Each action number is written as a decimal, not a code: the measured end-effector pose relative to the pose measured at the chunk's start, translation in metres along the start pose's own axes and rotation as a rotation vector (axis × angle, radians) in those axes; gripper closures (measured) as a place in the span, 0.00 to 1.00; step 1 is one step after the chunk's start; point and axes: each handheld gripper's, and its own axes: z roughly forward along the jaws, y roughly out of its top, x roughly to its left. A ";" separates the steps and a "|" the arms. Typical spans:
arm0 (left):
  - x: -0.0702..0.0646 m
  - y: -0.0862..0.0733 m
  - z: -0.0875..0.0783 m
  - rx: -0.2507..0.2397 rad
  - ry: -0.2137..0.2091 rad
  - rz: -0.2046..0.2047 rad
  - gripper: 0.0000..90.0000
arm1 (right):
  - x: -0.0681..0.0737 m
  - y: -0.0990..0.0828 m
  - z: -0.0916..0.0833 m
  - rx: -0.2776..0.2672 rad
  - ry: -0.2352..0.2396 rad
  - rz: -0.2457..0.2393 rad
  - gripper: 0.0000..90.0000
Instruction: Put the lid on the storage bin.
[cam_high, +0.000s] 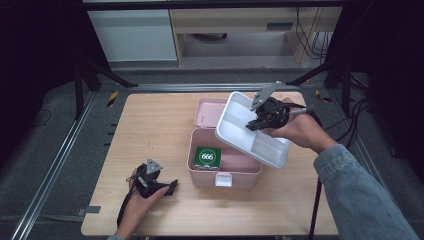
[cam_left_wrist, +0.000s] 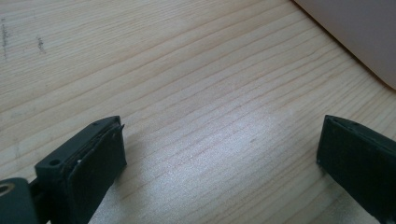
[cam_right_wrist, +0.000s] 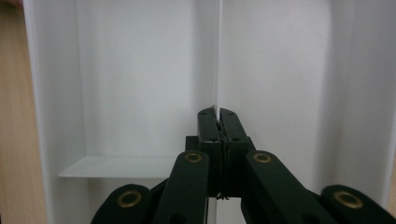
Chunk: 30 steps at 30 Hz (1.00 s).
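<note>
The white divided tray hangs tilted in the air above the far right corner of the open pink box, its compartments bare. The right gripper is clenched on the tray's thin middle partition. Inside the box a green packet lies at the left. The left gripper rests on the table near left, jaws spread, grasping nothing.
</note>
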 end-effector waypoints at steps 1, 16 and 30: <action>0.000 0.000 0.000 0.000 0.000 0.001 0.00 | 0.001 0.006 0.004 0.005 0.011 -0.010 1.00; 0.000 0.000 0.000 -0.002 -0.001 0.000 0.00 | 0.006 0.032 0.029 0.025 0.038 -0.069 1.00; 0.000 0.000 0.000 -0.003 -0.001 -0.001 0.00 | 0.018 0.044 0.047 0.044 0.090 -0.110 1.00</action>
